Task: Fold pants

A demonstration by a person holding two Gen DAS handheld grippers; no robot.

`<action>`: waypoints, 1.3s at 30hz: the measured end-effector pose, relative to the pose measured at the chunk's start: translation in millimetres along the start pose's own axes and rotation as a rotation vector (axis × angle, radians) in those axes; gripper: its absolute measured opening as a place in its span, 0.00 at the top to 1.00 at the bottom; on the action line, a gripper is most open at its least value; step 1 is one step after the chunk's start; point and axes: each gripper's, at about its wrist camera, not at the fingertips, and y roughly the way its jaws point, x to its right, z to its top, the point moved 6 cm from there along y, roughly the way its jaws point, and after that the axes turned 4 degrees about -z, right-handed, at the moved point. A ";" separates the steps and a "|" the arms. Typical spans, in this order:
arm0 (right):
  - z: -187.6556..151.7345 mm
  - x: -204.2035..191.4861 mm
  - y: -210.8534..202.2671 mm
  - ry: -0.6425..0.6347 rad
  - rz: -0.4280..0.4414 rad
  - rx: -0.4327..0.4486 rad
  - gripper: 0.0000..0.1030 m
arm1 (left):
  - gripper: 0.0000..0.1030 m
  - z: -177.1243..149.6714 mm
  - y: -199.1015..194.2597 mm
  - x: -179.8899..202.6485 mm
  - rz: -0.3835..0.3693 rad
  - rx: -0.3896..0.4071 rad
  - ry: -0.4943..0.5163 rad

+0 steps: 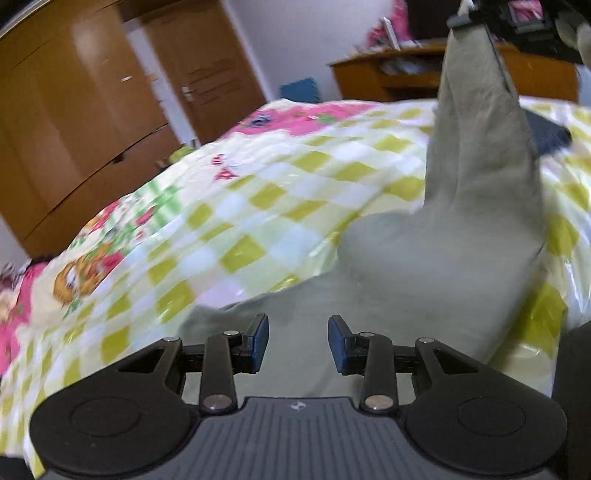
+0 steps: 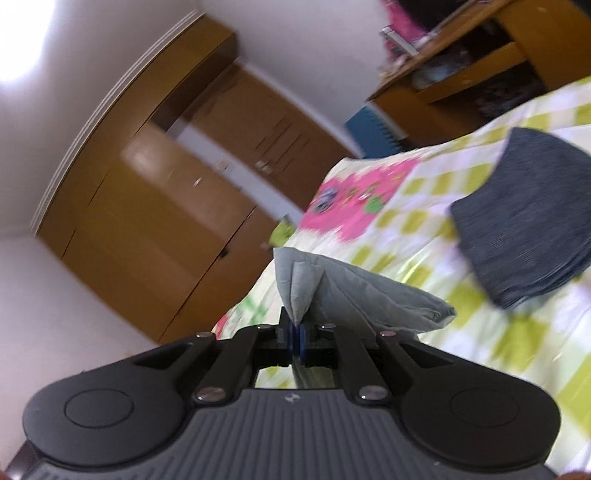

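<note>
Grey-green pants (image 1: 461, 229) lie partly on the checked bedspread (image 1: 240, 206), with one end pulled up high toward the top right of the left wrist view. My right gripper (image 1: 491, 18) holds that raised end there. In the right wrist view my right gripper (image 2: 297, 334) is shut on a bunched fold of the pants (image 2: 332, 288). My left gripper (image 1: 298, 341) is open and empty, low over the part of the pants lying on the bed.
A folded dark blue-grey garment (image 2: 532, 221) lies on the bed to the right. A wooden wardrobe (image 1: 74, 122) and door (image 1: 210, 70) stand to the left. A wooden desk (image 1: 406, 74) stands behind the bed.
</note>
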 end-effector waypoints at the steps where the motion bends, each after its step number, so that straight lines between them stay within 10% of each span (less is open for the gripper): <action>1: 7.9 9.3 -2.2 0.013 -0.005 0.011 0.95 | 0.52 3.5 3.7 7.1 -0.007 -0.007 0.011; 13: 35.9 62.8 -14.4 0.045 -0.113 0.057 0.95 | 0.52 4.1 66.8 53.0 -0.125 -0.114 0.038; 22: -7.8 -23.1 6.6 -0.116 0.018 -0.072 0.95 | 0.51 -4.1 38.3 -16.5 -0.054 -0.048 -0.114; 39: -329.4 -237.4 94.5 -0.733 0.329 -0.570 0.95 | 0.45 -159.7 -39.1 -163.1 0.264 -0.150 -0.436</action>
